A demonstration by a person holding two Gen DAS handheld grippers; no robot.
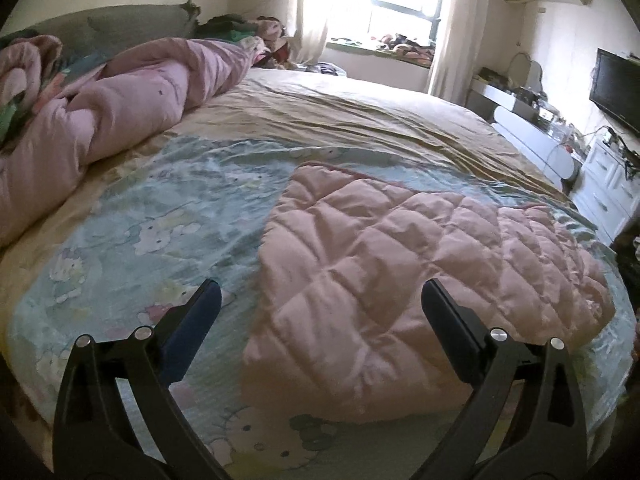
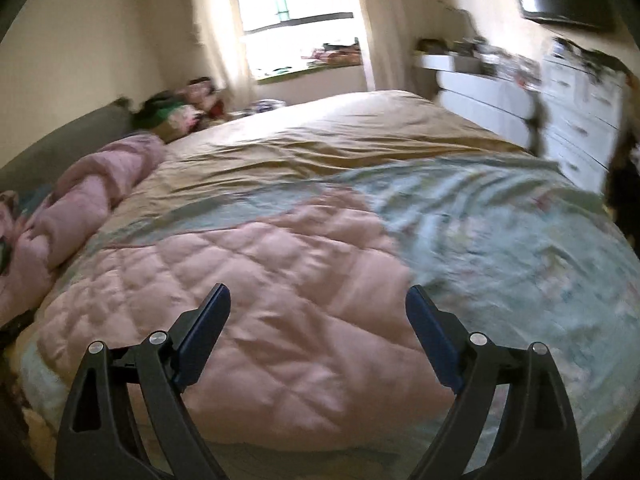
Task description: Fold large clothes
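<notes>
Left wrist view: pink quilted garment (image 1: 400, 280) lies flat on bed (image 1: 360, 120), ahead-right of left tongs (image 1: 320, 304); right tongs (image 2: 318, 308) directly over it. Both spread apart, empty.

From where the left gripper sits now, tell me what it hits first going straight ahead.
Most likely the pink quilted garment: the open left gripper frames its near left part on the bed. Depth is unclear.

right tool (image 2: 318, 296) spread wide | above pink quilted garment (image 2: 256, 280) | bed (image 2: 500, 248)
</notes>
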